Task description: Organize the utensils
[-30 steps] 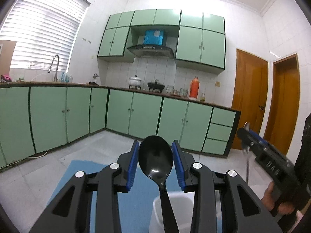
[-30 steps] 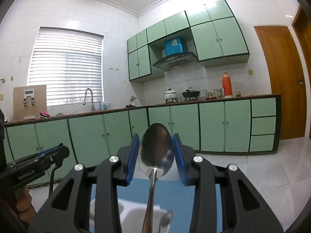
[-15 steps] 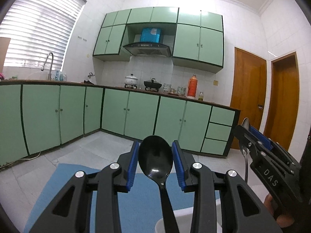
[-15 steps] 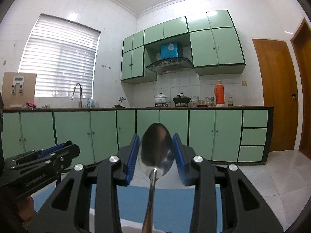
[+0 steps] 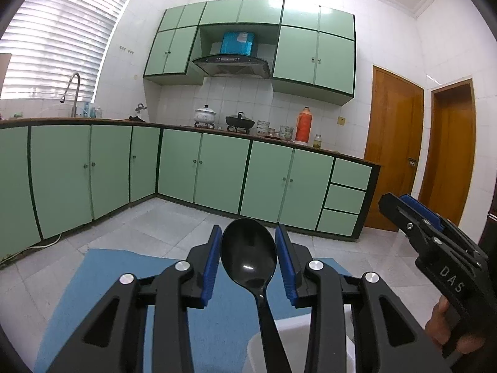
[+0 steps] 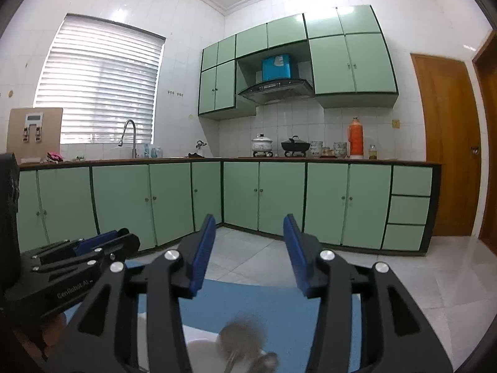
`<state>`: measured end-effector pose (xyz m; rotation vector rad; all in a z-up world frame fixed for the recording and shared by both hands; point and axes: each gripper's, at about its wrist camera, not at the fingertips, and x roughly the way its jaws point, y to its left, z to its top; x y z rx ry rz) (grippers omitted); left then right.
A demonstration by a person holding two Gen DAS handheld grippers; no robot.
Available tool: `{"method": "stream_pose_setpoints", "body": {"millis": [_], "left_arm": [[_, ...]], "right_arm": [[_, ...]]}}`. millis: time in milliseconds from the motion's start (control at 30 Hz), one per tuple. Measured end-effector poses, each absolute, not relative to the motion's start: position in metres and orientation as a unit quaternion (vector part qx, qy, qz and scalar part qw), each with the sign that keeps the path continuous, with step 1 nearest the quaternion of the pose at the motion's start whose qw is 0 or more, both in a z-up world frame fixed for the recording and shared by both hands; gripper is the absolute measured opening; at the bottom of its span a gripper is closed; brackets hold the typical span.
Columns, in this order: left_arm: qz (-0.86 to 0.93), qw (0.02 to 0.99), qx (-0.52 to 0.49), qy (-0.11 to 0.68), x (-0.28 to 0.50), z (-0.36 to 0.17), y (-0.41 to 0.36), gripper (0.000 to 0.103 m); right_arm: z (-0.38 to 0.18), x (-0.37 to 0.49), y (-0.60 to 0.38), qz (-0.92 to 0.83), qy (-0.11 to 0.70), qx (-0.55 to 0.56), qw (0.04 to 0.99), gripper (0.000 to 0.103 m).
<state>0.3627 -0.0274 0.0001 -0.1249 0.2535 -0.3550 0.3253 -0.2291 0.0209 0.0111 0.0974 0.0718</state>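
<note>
— What did the left gripper (image 5: 248,261) hold?
— A black spoon (image 5: 250,259), upright, clamped above a white container (image 5: 298,345).
— And the right gripper (image 6: 247,248)?
— Its jaws had just opened, empty; a blurred metal spoon (image 6: 243,340) lay below.

Bright daylight through the window blinds (image 6: 99,80), glare on upper cabinets (image 5: 298,18), fisheye-bent edges, blurred falling spoon (image 6: 242,338).

**Gloss, plastic and tile**

The black spoon (image 5: 248,255) at lower centre is glossy plastic. Gripper arms look matt black plastic with bright metal screws; their pads (image 6: 203,250) are ribbed blue. Lower frame: a matt blue mat (image 5: 130,283) and a smooth white container (image 5: 298,338). Doors (image 5: 393,149) on the right are varnished wood; the floor (image 5: 149,217) is polished tile.
</note>
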Motion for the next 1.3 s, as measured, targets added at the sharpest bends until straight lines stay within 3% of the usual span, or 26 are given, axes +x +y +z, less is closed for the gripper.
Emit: {"method": "stream_pose_setpoints", "body": {"millis": [200, 567, 800, 1300], "left_arm": [[-0.176, 0.974, -0.066, 0.126, 0.361, 0.000, -0.023, 0.038], [-0.172, 0.976, -0.063, 0.114, 0.336, -0.002, -0.018, 0.059], [-0.148, 0.979, -0.062, 0.127, 0.328, -0.007, 0.006, 0.061], [-0.072, 0.939, 0.000, 0.337, 0.364, -0.083, 0.014, 0.061]], "right_arm": [[0.022, 0.319, -0.234, 0.040, 0.054, 0.019, 0.998, 0.045], [0.012, 0.306, -0.240, 0.043, 0.076, 0.041, 0.995, 0.045], [0.004, 0.290, -0.244, 0.040, 0.084, 0.041, 0.995, 0.045], [-0.014, 0.240, -0.259, 0.016, 0.088, 0.065, 0.994, 0.045]]}}
